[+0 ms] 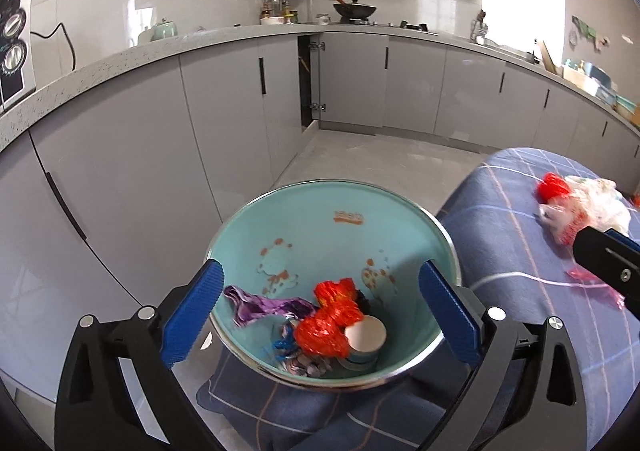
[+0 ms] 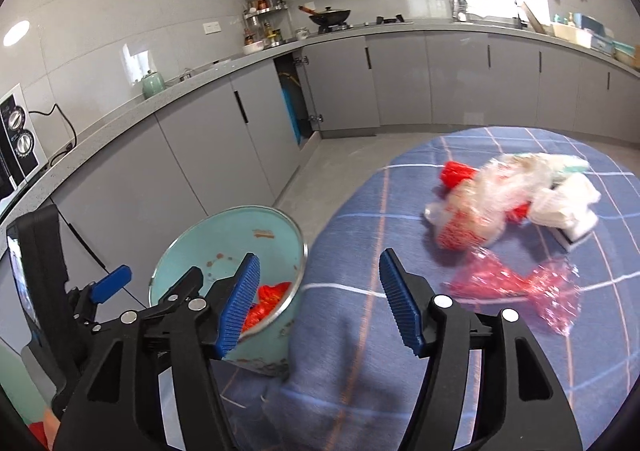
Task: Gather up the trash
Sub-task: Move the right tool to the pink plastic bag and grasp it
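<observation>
Both tools, left tool point(image 1: 320, 315) and right tool point(image 2: 318, 301), spread and empty; pink wrapper point(image 2: 520, 287), right of bin point(image 2: 188, 251), judged light, crinkly: pinch mid-fold.

The left tool point(image 1: 320, 315) is pointing downward with its blue pads spread wide, gripping nothing. The right tool point(image 2: 320, 307) is tilting downward too, its pads standing apart and empty.

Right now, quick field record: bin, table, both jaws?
bin: teal bin, beside the table, holds orange wrapper, purple wrapper, white cup
table: plaid cloth; pile of plastic bags and pink wrapper uncollected
left gripper: jaws open, empty, over bin
right gripper: jaws open, empty
</observation>
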{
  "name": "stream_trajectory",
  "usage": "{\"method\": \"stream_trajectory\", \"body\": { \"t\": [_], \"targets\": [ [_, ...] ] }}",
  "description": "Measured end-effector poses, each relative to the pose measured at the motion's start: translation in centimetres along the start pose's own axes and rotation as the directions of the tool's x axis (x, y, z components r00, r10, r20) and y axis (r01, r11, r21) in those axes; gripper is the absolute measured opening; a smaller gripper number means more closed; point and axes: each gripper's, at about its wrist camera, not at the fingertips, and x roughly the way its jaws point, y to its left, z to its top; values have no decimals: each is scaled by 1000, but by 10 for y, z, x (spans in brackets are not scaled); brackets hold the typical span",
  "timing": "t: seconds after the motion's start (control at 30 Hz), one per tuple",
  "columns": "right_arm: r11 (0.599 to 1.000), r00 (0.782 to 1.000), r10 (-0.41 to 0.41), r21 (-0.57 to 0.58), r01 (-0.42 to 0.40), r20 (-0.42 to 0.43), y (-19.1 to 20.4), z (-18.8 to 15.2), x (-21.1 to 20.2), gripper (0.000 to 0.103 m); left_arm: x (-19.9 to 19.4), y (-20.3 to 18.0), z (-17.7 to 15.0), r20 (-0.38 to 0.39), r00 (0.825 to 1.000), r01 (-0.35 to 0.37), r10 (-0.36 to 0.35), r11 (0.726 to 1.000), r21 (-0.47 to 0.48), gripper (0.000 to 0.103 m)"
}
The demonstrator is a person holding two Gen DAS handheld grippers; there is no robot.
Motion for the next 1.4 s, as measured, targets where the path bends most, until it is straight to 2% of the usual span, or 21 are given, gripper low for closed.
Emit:
{"method": "stream_trajectory", "body": {
  "t": [0.3,0.63,1.13,1.3,1.4],
  "targets": [
    [999,1000,-20,38,19,15,-26,-7,-21,65,-23,-21,3,20,1000,18,-19,1000,25,97],
    [992,997,-71,107,67,35,-66,-13,-45,65,-40,-50,5,21,996,81,-82,995,63,97],
    [953,978,-209,222,205,-3,-140,-34,-66,65,-44,-101,-13,-47,980,196,-192,972,131,97],
    [955,972,-230,183,235,-48,-151,-28,-55,65,-42,-112,-18,-60,979,203,-196,966,159,97],
    [966,972,-226,115,233,-72,-148,-18,-45,65,-40,-114,-18,-64,979,200,-191,965,168,97]
  ]
}}
